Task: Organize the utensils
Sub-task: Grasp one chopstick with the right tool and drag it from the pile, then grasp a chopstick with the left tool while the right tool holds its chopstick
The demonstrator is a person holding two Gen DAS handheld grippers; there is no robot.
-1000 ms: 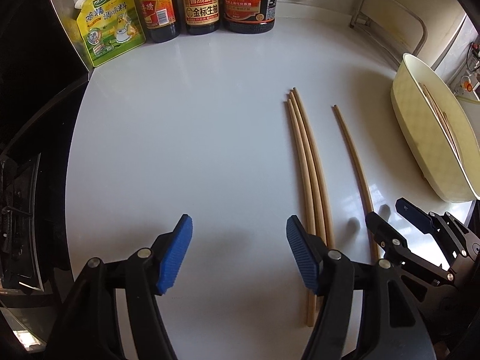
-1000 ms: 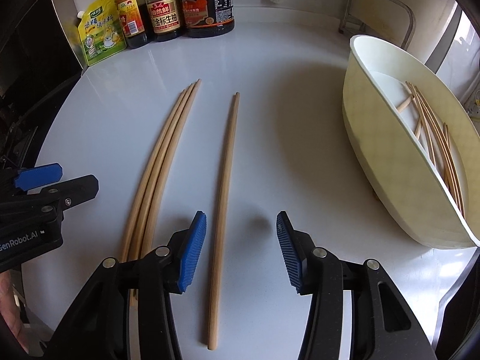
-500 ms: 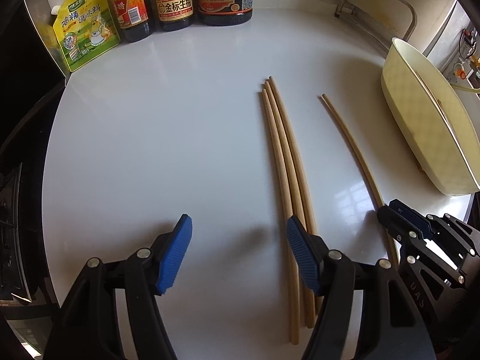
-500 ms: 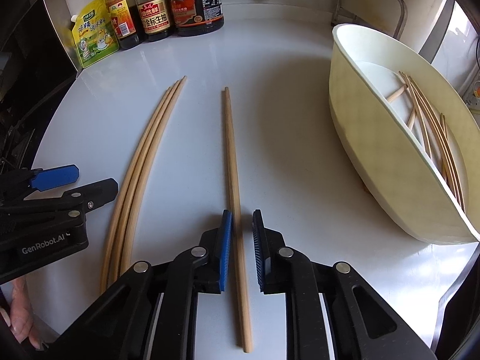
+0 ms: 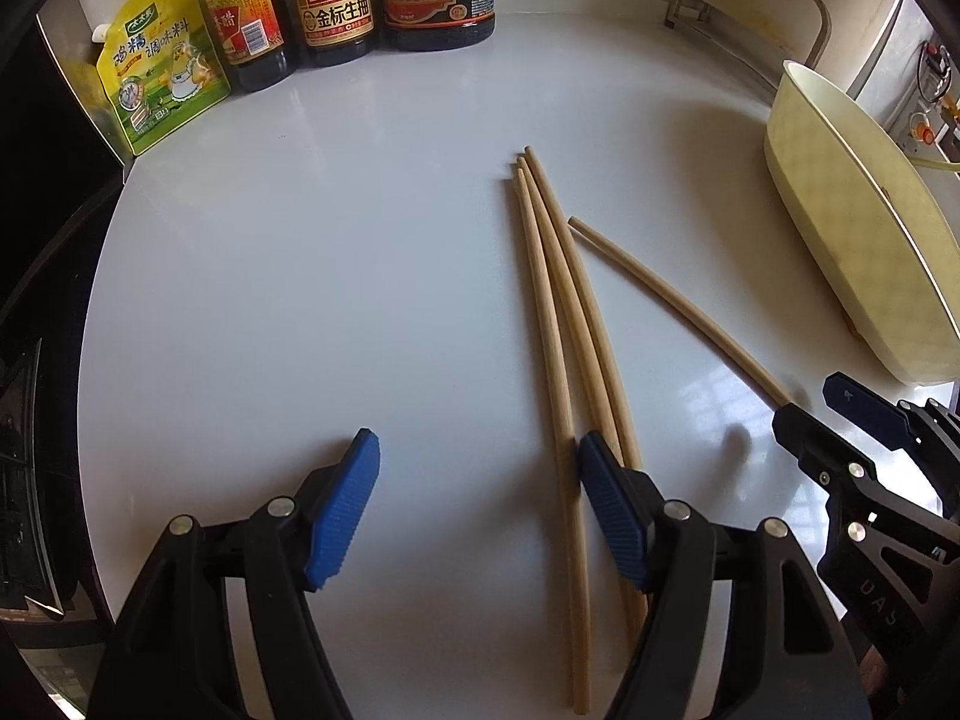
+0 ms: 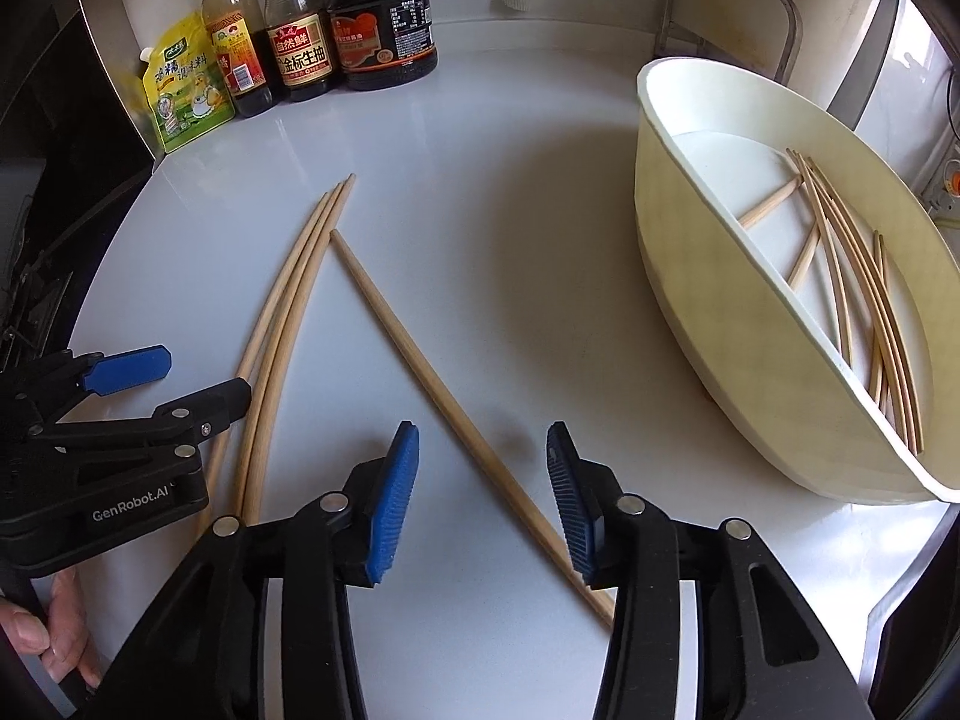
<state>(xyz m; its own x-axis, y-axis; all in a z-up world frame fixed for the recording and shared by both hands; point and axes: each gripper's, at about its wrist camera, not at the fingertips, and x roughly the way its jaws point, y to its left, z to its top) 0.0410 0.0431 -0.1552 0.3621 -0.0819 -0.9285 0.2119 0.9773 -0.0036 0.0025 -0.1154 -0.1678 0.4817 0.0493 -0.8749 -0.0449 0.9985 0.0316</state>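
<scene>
White glossy counter (image 6: 510, 192), sauce bottles (image 6: 300, 42) behind, perhaps a wall; both tools agape.

Glossy white countertop (image 6: 510, 192) w/ reflections; matt pale wood chopsticks (image 5: 558, 312); cream plastic tray (image 6: 708, 276), smooth; ribbed blue pads (image 6: 393, 498), matt black plastic; glass bottles (image 6: 297, 30) upper left.

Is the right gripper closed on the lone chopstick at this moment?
No. The right gripper is open, and the lone chopstick lies on the counter between its blue pads, untouched.
</scene>
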